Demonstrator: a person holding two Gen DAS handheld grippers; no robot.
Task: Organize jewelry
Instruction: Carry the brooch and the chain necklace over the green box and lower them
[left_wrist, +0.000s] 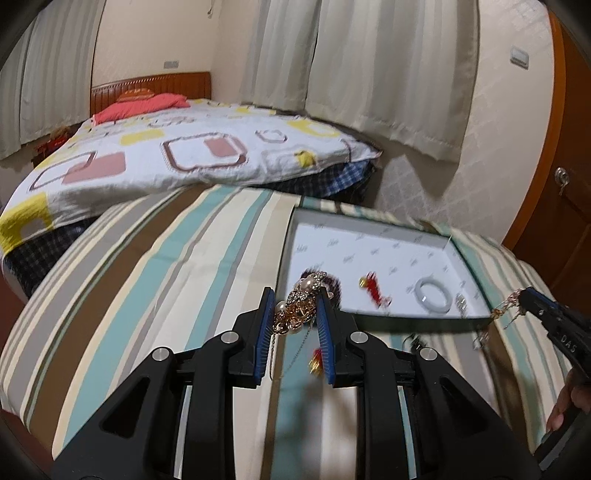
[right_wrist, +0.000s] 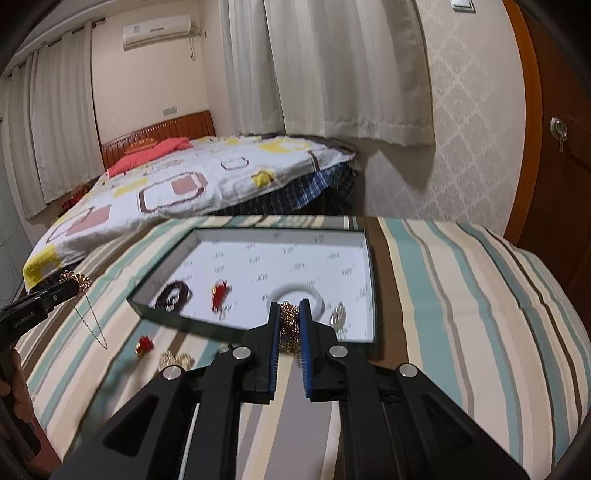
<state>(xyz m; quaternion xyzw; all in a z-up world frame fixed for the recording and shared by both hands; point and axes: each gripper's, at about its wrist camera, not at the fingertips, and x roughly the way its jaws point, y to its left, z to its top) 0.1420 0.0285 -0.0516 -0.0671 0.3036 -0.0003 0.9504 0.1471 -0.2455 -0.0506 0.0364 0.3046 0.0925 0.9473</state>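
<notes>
In the left wrist view my left gripper (left_wrist: 295, 295) is shut on a gold and pearl jewelry piece (left_wrist: 301, 308), and a thin chain hangs below it. At the right edge my right gripper (left_wrist: 522, 297) pinches a gold chain piece (left_wrist: 498, 314). In the right wrist view the right gripper (right_wrist: 289, 306) is shut on that gold cluster (right_wrist: 289, 325) just above the tray's near edge. The left gripper (right_wrist: 75, 287) shows at the far left with its gold piece (right_wrist: 75, 278). The white-lined tray (right_wrist: 207, 236) holds a dark bead bracelet (right_wrist: 173, 297), a red ornament (right_wrist: 219, 293), a white bangle (right_wrist: 295, 291) and a silver piece (right_wrist: 338, 315).
Everything rests on a striped cloth (right_wrist: 461, 295). On it, in front of the tray, lie a small red ornament (right_wrist: 144, 345) and a gold piece (right_wrist: 176, 360). Behind stand a bed (right_wrist: 192, 184), curtains and a wooden door (right_wrist: 554, 147) at the right.
</notes>
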